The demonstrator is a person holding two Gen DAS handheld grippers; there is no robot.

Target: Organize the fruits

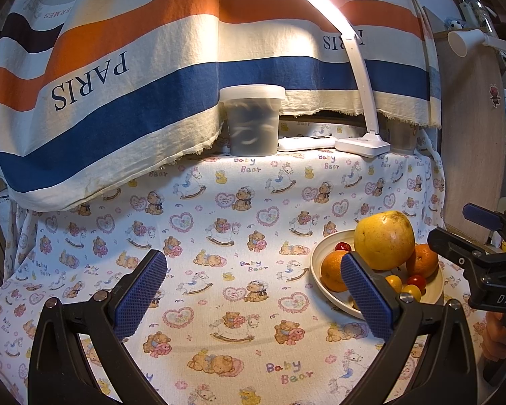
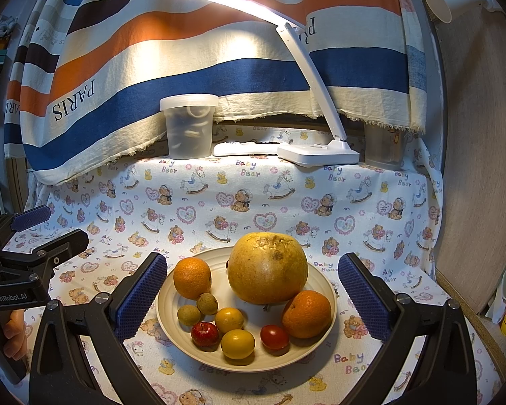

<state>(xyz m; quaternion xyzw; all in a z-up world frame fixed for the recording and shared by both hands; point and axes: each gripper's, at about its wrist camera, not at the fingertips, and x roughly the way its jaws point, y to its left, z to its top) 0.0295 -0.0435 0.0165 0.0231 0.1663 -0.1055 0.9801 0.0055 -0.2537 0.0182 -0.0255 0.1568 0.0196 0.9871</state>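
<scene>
A cream plate (image 2: 315, 281) (image 1: 320, 253) holds a big yellow pomelo (image 2: 268, 268) (image 1: 384, 239), two oranges (image 2: 192, 277) (image 2: 306, 314), two brown longans (image 2: 207, 303), two yellow fruits (image 2: 237, 343), a small red apple (image 2: 204, 333) and a red tomato (image 2: 274, 336). My right gripper (image 2: 251, 298) is open, its blue pads on either side of the plate, holding nothing. My left gripper (image 1: 253, 297) is open over bare cloth left of the plate; its right pad (image 1: 364, 293) hides part of the plate. Each gripper shows in the other's view, the left gripper (image 2: 38, 233) and the right gripper (image 1: 469, 233).
A lidded plastic tub (image 2: 189, 128), a white remote (image 2: 249, 148), a desk lamp base (image 2: 318, 153) and a grey cup (image 2: 384, 150) stand along the back under a striped hanging cloth (image 2: 151, 50). A wooden panel (image 2: 479, 168) bounds the right. A hand (image 2: 13, 334) holds the left gripper's handle.
</scene>
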